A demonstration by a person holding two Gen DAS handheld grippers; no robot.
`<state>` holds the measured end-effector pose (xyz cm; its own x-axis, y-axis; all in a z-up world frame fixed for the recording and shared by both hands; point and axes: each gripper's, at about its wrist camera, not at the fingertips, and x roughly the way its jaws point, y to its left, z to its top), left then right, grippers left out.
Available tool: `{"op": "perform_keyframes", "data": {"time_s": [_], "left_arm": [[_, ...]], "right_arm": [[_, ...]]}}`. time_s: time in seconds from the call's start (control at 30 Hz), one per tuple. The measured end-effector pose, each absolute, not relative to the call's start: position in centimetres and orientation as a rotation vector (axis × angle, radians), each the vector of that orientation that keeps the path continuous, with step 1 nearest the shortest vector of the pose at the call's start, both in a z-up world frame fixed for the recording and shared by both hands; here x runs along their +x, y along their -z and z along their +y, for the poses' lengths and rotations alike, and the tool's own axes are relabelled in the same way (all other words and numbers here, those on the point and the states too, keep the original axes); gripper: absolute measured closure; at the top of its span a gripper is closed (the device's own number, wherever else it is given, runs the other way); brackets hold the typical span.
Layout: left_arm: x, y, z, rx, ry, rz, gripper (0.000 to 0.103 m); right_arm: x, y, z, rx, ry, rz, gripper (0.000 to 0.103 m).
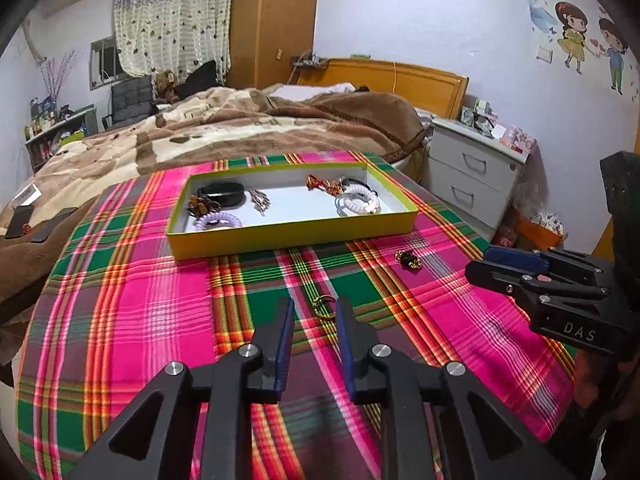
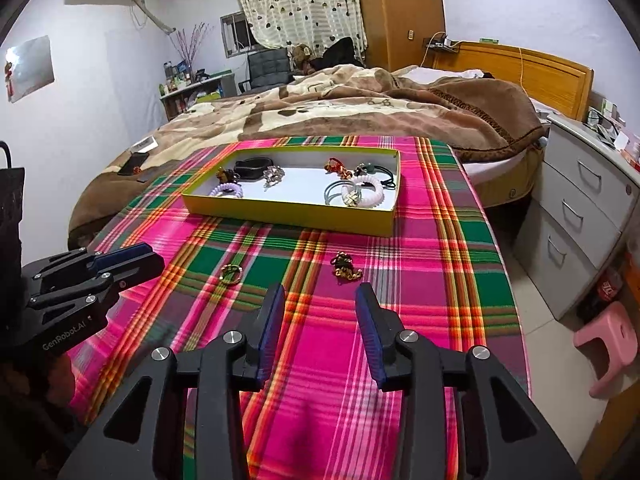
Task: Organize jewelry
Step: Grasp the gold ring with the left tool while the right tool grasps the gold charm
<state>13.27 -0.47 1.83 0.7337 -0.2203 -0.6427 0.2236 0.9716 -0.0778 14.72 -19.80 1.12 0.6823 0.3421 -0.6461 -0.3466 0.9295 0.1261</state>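
left tool (image 1: 314,308): matte black angular linkage frame, triangular cut-outs in outer arms, round silver bolt heads at pivots, two slim fingers (image 1: 285,344) faced with dark blue ribbed pads. right tool (image 2: 320,294): same black frame, same silver bolts, same blue pads. from side, each body shows stacked black plates, small dark screws, blue strip along finger top. white lettering "das" on right tool's casing, "genrobot.ai" on left tool's casing.
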Motion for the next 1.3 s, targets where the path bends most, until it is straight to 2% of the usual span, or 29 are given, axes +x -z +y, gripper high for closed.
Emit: {"op": "perform_keyframes", "data": {"time_s": [0.1,0.2,0.5,0.97,1.03,1.07,1.1,1.17,1.3], "left_arm": [[14.5,-1.0,-0.9,0.012,0.261,0.74,0.075],[15.9,0.0,-1.3,0.021,0.273,0.788,0.073],[18.5,2.5,-2.2,0.035,0.285,0.903,0.073],[19.6,2.7,-3.2,0.092,0.266,0.907,0.073],[19.6,2.7,-3.3,0.098,0.266,0.906,0.076],[19.6,2.7,-3.3,0.099,0.267,0.906,0.079],[19.5,2.6,-3.3,0.102,0.268,0.905,0.081],[19.5,2.6,-3.4,0.105,0.27,0.905,0.081],[19.4,2.6,-3.5,0.11,0.275,0.902,0.081]], "right_arm": [[15.7,-0.8,-19.7,-0.011,-0.388,0.738,0.065],[16.9,-0.3,-19.4,-0.016,-0.394,0.765,0.065],[19.8,1.3,-19.1,-0.039,-0.409,0.821,0.065],[22.6,3.4,-17.8,-0.087,-0.411,0.902,0.065],[22.5,3.4,-17.7,-0.097,-0.411,0.902,0.065],[22.4,3.4,-17.6,-0.102,-0.408,0.901,0.067],[22.4,3.4,-17.6,-0.11,-0.404,0.9,0.074],[22.3,3.4,-17.6,-0.118,-0.397,0.898,0.081],[22.2,3.2,-17.8,-0.112,-0.395,0.892,0.087]]}}
